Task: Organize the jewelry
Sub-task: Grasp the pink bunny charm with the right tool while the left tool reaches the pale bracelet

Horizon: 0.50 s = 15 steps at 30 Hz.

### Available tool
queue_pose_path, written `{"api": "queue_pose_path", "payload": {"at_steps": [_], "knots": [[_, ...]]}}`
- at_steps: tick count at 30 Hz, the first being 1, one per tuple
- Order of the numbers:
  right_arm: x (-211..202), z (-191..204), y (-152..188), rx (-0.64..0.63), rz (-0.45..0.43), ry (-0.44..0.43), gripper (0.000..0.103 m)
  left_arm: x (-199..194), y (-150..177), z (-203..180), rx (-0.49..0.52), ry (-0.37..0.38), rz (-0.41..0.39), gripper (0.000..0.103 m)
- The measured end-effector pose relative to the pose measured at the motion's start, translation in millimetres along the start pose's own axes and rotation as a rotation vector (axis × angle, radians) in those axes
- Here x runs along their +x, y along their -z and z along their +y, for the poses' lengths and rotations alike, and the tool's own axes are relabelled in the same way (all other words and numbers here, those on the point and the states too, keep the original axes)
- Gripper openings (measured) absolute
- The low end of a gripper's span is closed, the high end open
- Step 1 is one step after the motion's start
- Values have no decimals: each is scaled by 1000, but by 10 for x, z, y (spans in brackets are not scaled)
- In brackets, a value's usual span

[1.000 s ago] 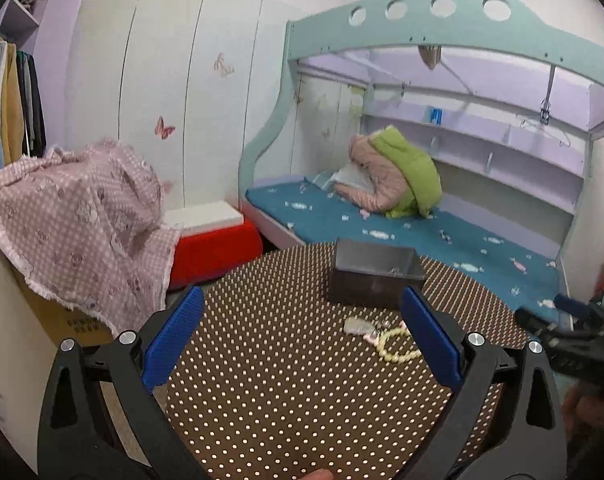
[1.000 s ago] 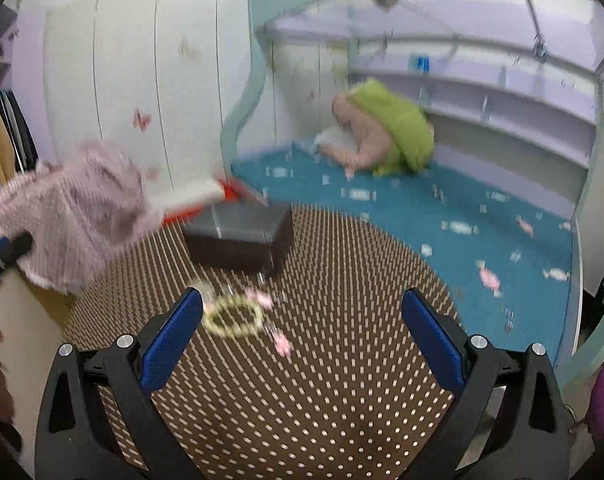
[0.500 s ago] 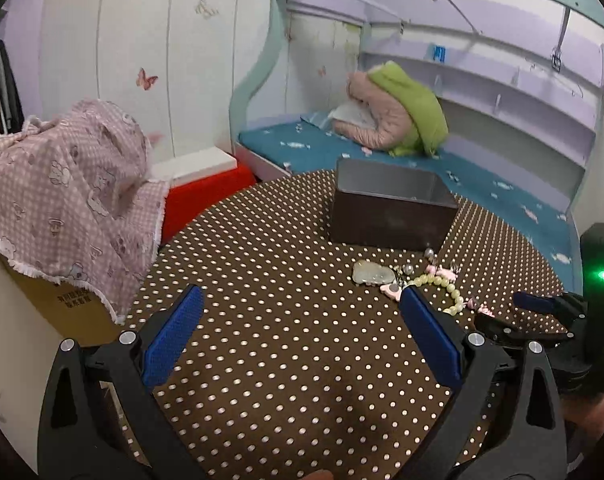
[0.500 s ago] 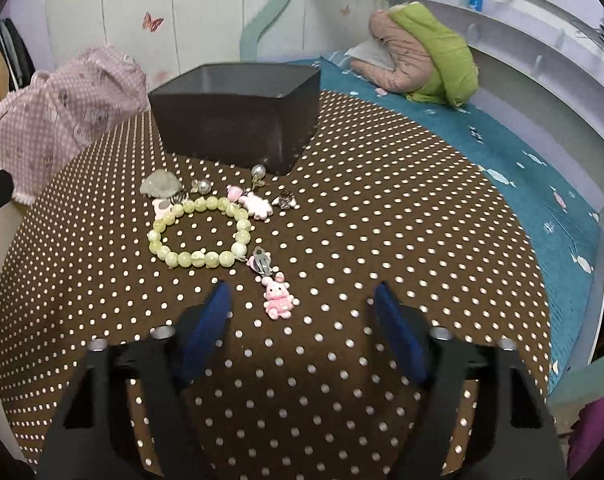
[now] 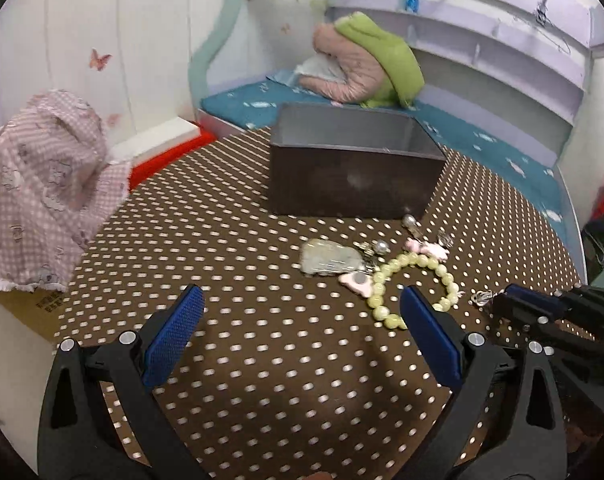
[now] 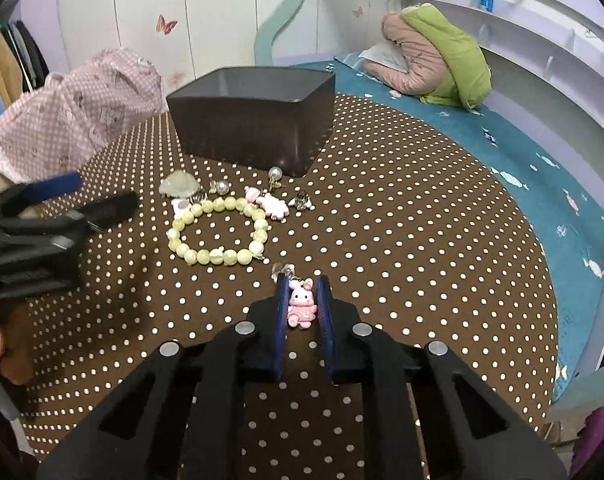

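Observation:
A dark open box stands on the round polka-dot table; it also shows in the right wrist view. In front of it lie a pale green bead bracelet, a grey-green pendant, pearl earrings and pink charms. My right gripper has closed around a pink bunny charm on the table, with its silver clasp just ahead. My left gripper is open and empty, low over the table before the bracelet.
A pink checked cloth drapes over a box at the table's left edge. A red and white stool stands behind. A blue bed with a pink and green jacket lies to the right.
My right gripper has dropped to the table and its jaws have closed around the bunny charm. My left gripper has moved forward and lower towards the jewelry, still open.

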State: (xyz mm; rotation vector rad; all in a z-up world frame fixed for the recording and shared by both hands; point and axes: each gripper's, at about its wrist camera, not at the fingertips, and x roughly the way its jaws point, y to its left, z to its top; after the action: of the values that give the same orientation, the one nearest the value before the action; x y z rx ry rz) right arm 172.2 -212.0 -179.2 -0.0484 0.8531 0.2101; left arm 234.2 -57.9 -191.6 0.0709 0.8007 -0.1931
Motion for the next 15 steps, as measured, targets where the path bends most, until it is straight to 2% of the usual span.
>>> {"api": "queue_pose_path", "payload": {"at_steps": [5, 7, 10, 11, 12, 13, 15], "knots": [[-51, -83, -38, 17, -16, -17, 13, 305, -26, -221, 44, 24, 95, 98], [-73, -125, -48, 28, -23, -27, 13, 437, -18, -236, 32, 36, 139, 97], [-109, -157, -54, 34, -32, -31, 13, 438, -25, -200, 7, 41, 135, 92], [-128, -161, -41, 39, -36, -35, 13, 423, -14, -215, 25, 28, 126, 75], [-144, -168, -35, 41, -39, -36, 13, 401, -6, -227, 39, 25, 117, 65], [-167, -180, -26, 44, -44, -37, 13, 372, 5, -226, 39, 50, 111, 61], [-211, -202, -22, 52, -51, -42, 13, 320, 36, -220, 57, 94, 103, 33]]}}
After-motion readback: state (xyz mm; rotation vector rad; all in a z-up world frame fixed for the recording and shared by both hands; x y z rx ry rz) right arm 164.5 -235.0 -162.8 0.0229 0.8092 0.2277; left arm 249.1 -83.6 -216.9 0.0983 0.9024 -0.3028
